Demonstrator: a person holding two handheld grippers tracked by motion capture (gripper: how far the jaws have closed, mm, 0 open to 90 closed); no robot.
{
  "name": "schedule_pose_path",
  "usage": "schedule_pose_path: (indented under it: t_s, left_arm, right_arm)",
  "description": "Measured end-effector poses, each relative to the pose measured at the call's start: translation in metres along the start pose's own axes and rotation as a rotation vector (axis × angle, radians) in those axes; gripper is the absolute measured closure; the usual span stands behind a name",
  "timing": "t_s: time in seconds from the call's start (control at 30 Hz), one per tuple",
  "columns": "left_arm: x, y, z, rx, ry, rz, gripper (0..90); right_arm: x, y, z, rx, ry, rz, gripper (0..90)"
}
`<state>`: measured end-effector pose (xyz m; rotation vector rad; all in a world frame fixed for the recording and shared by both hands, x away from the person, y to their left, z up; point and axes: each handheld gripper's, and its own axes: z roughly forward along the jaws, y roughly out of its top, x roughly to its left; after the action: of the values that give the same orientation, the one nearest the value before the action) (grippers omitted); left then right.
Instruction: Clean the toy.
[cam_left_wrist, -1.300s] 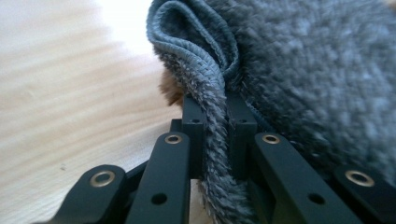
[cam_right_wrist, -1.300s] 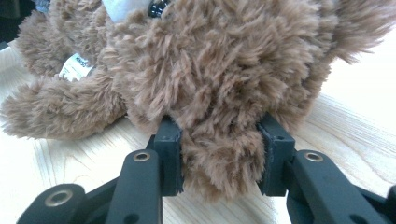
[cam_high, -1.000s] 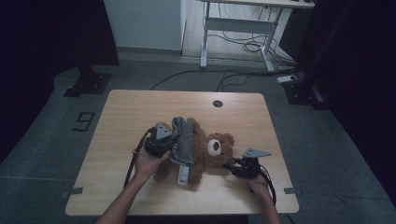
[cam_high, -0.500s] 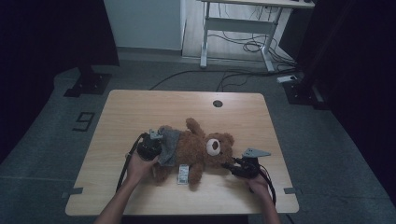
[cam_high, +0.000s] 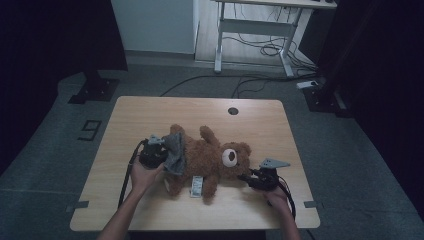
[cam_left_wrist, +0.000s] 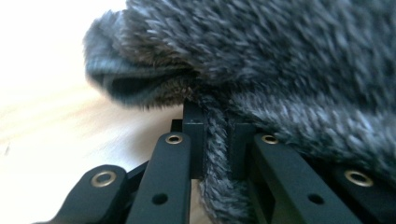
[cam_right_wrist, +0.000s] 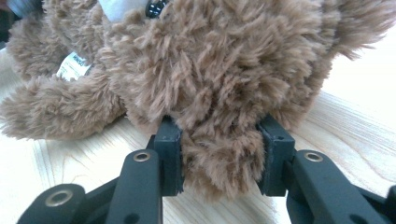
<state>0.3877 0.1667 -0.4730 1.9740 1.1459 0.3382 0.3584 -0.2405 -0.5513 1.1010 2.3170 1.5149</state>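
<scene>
A brown teddy bear (cam_high: 207, 160) lies on its back on the wooden table (cam_high: 150, 115), head to the right, with a white label (cam_high: 196, 186) by its lower body. My left gripper (cam_high: 166, 151) is shut on a fuzzy grey garment (cam_high: 175, 150) at the bear's leg end. In the left gripper view a fold of the grey garment (cam_left_wrist: 289, 70) is pinched between the jaws of the left gripper (cam_left_wrist: 217, 135). My right gripper (cam_high: 247, 177) is shut on the bear's head. Brown fur of the bear (cam_right_wrist: 210, 70) bulges between the jaws of the right gripper (cam_right_wrist: 219, 158).
A round cable hole (cam_high: 232, 110) sits near the table's far edge. Beyond the table stand a white desk frame (cam_high: 255, 30), loose floor cables (cam_high: 260, 50) and dark stand bases (cam_high: 95, 90).
My left gripper has drawn the grey garment leftward and down, from over the bear's middle to its leg end. The right gripper and the bear's head have stayed put.
</scene>
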Motion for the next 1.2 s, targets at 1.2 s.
schedule_pose_path:
  t_s: [1.2]
  left_arm:
    - [0.001,-0.023,0.020,0.087,0.023,0.014,81.5]
  right_arm:
    - [0.001,0.001,0.002,0.006,0.000,-0.006,59.9]
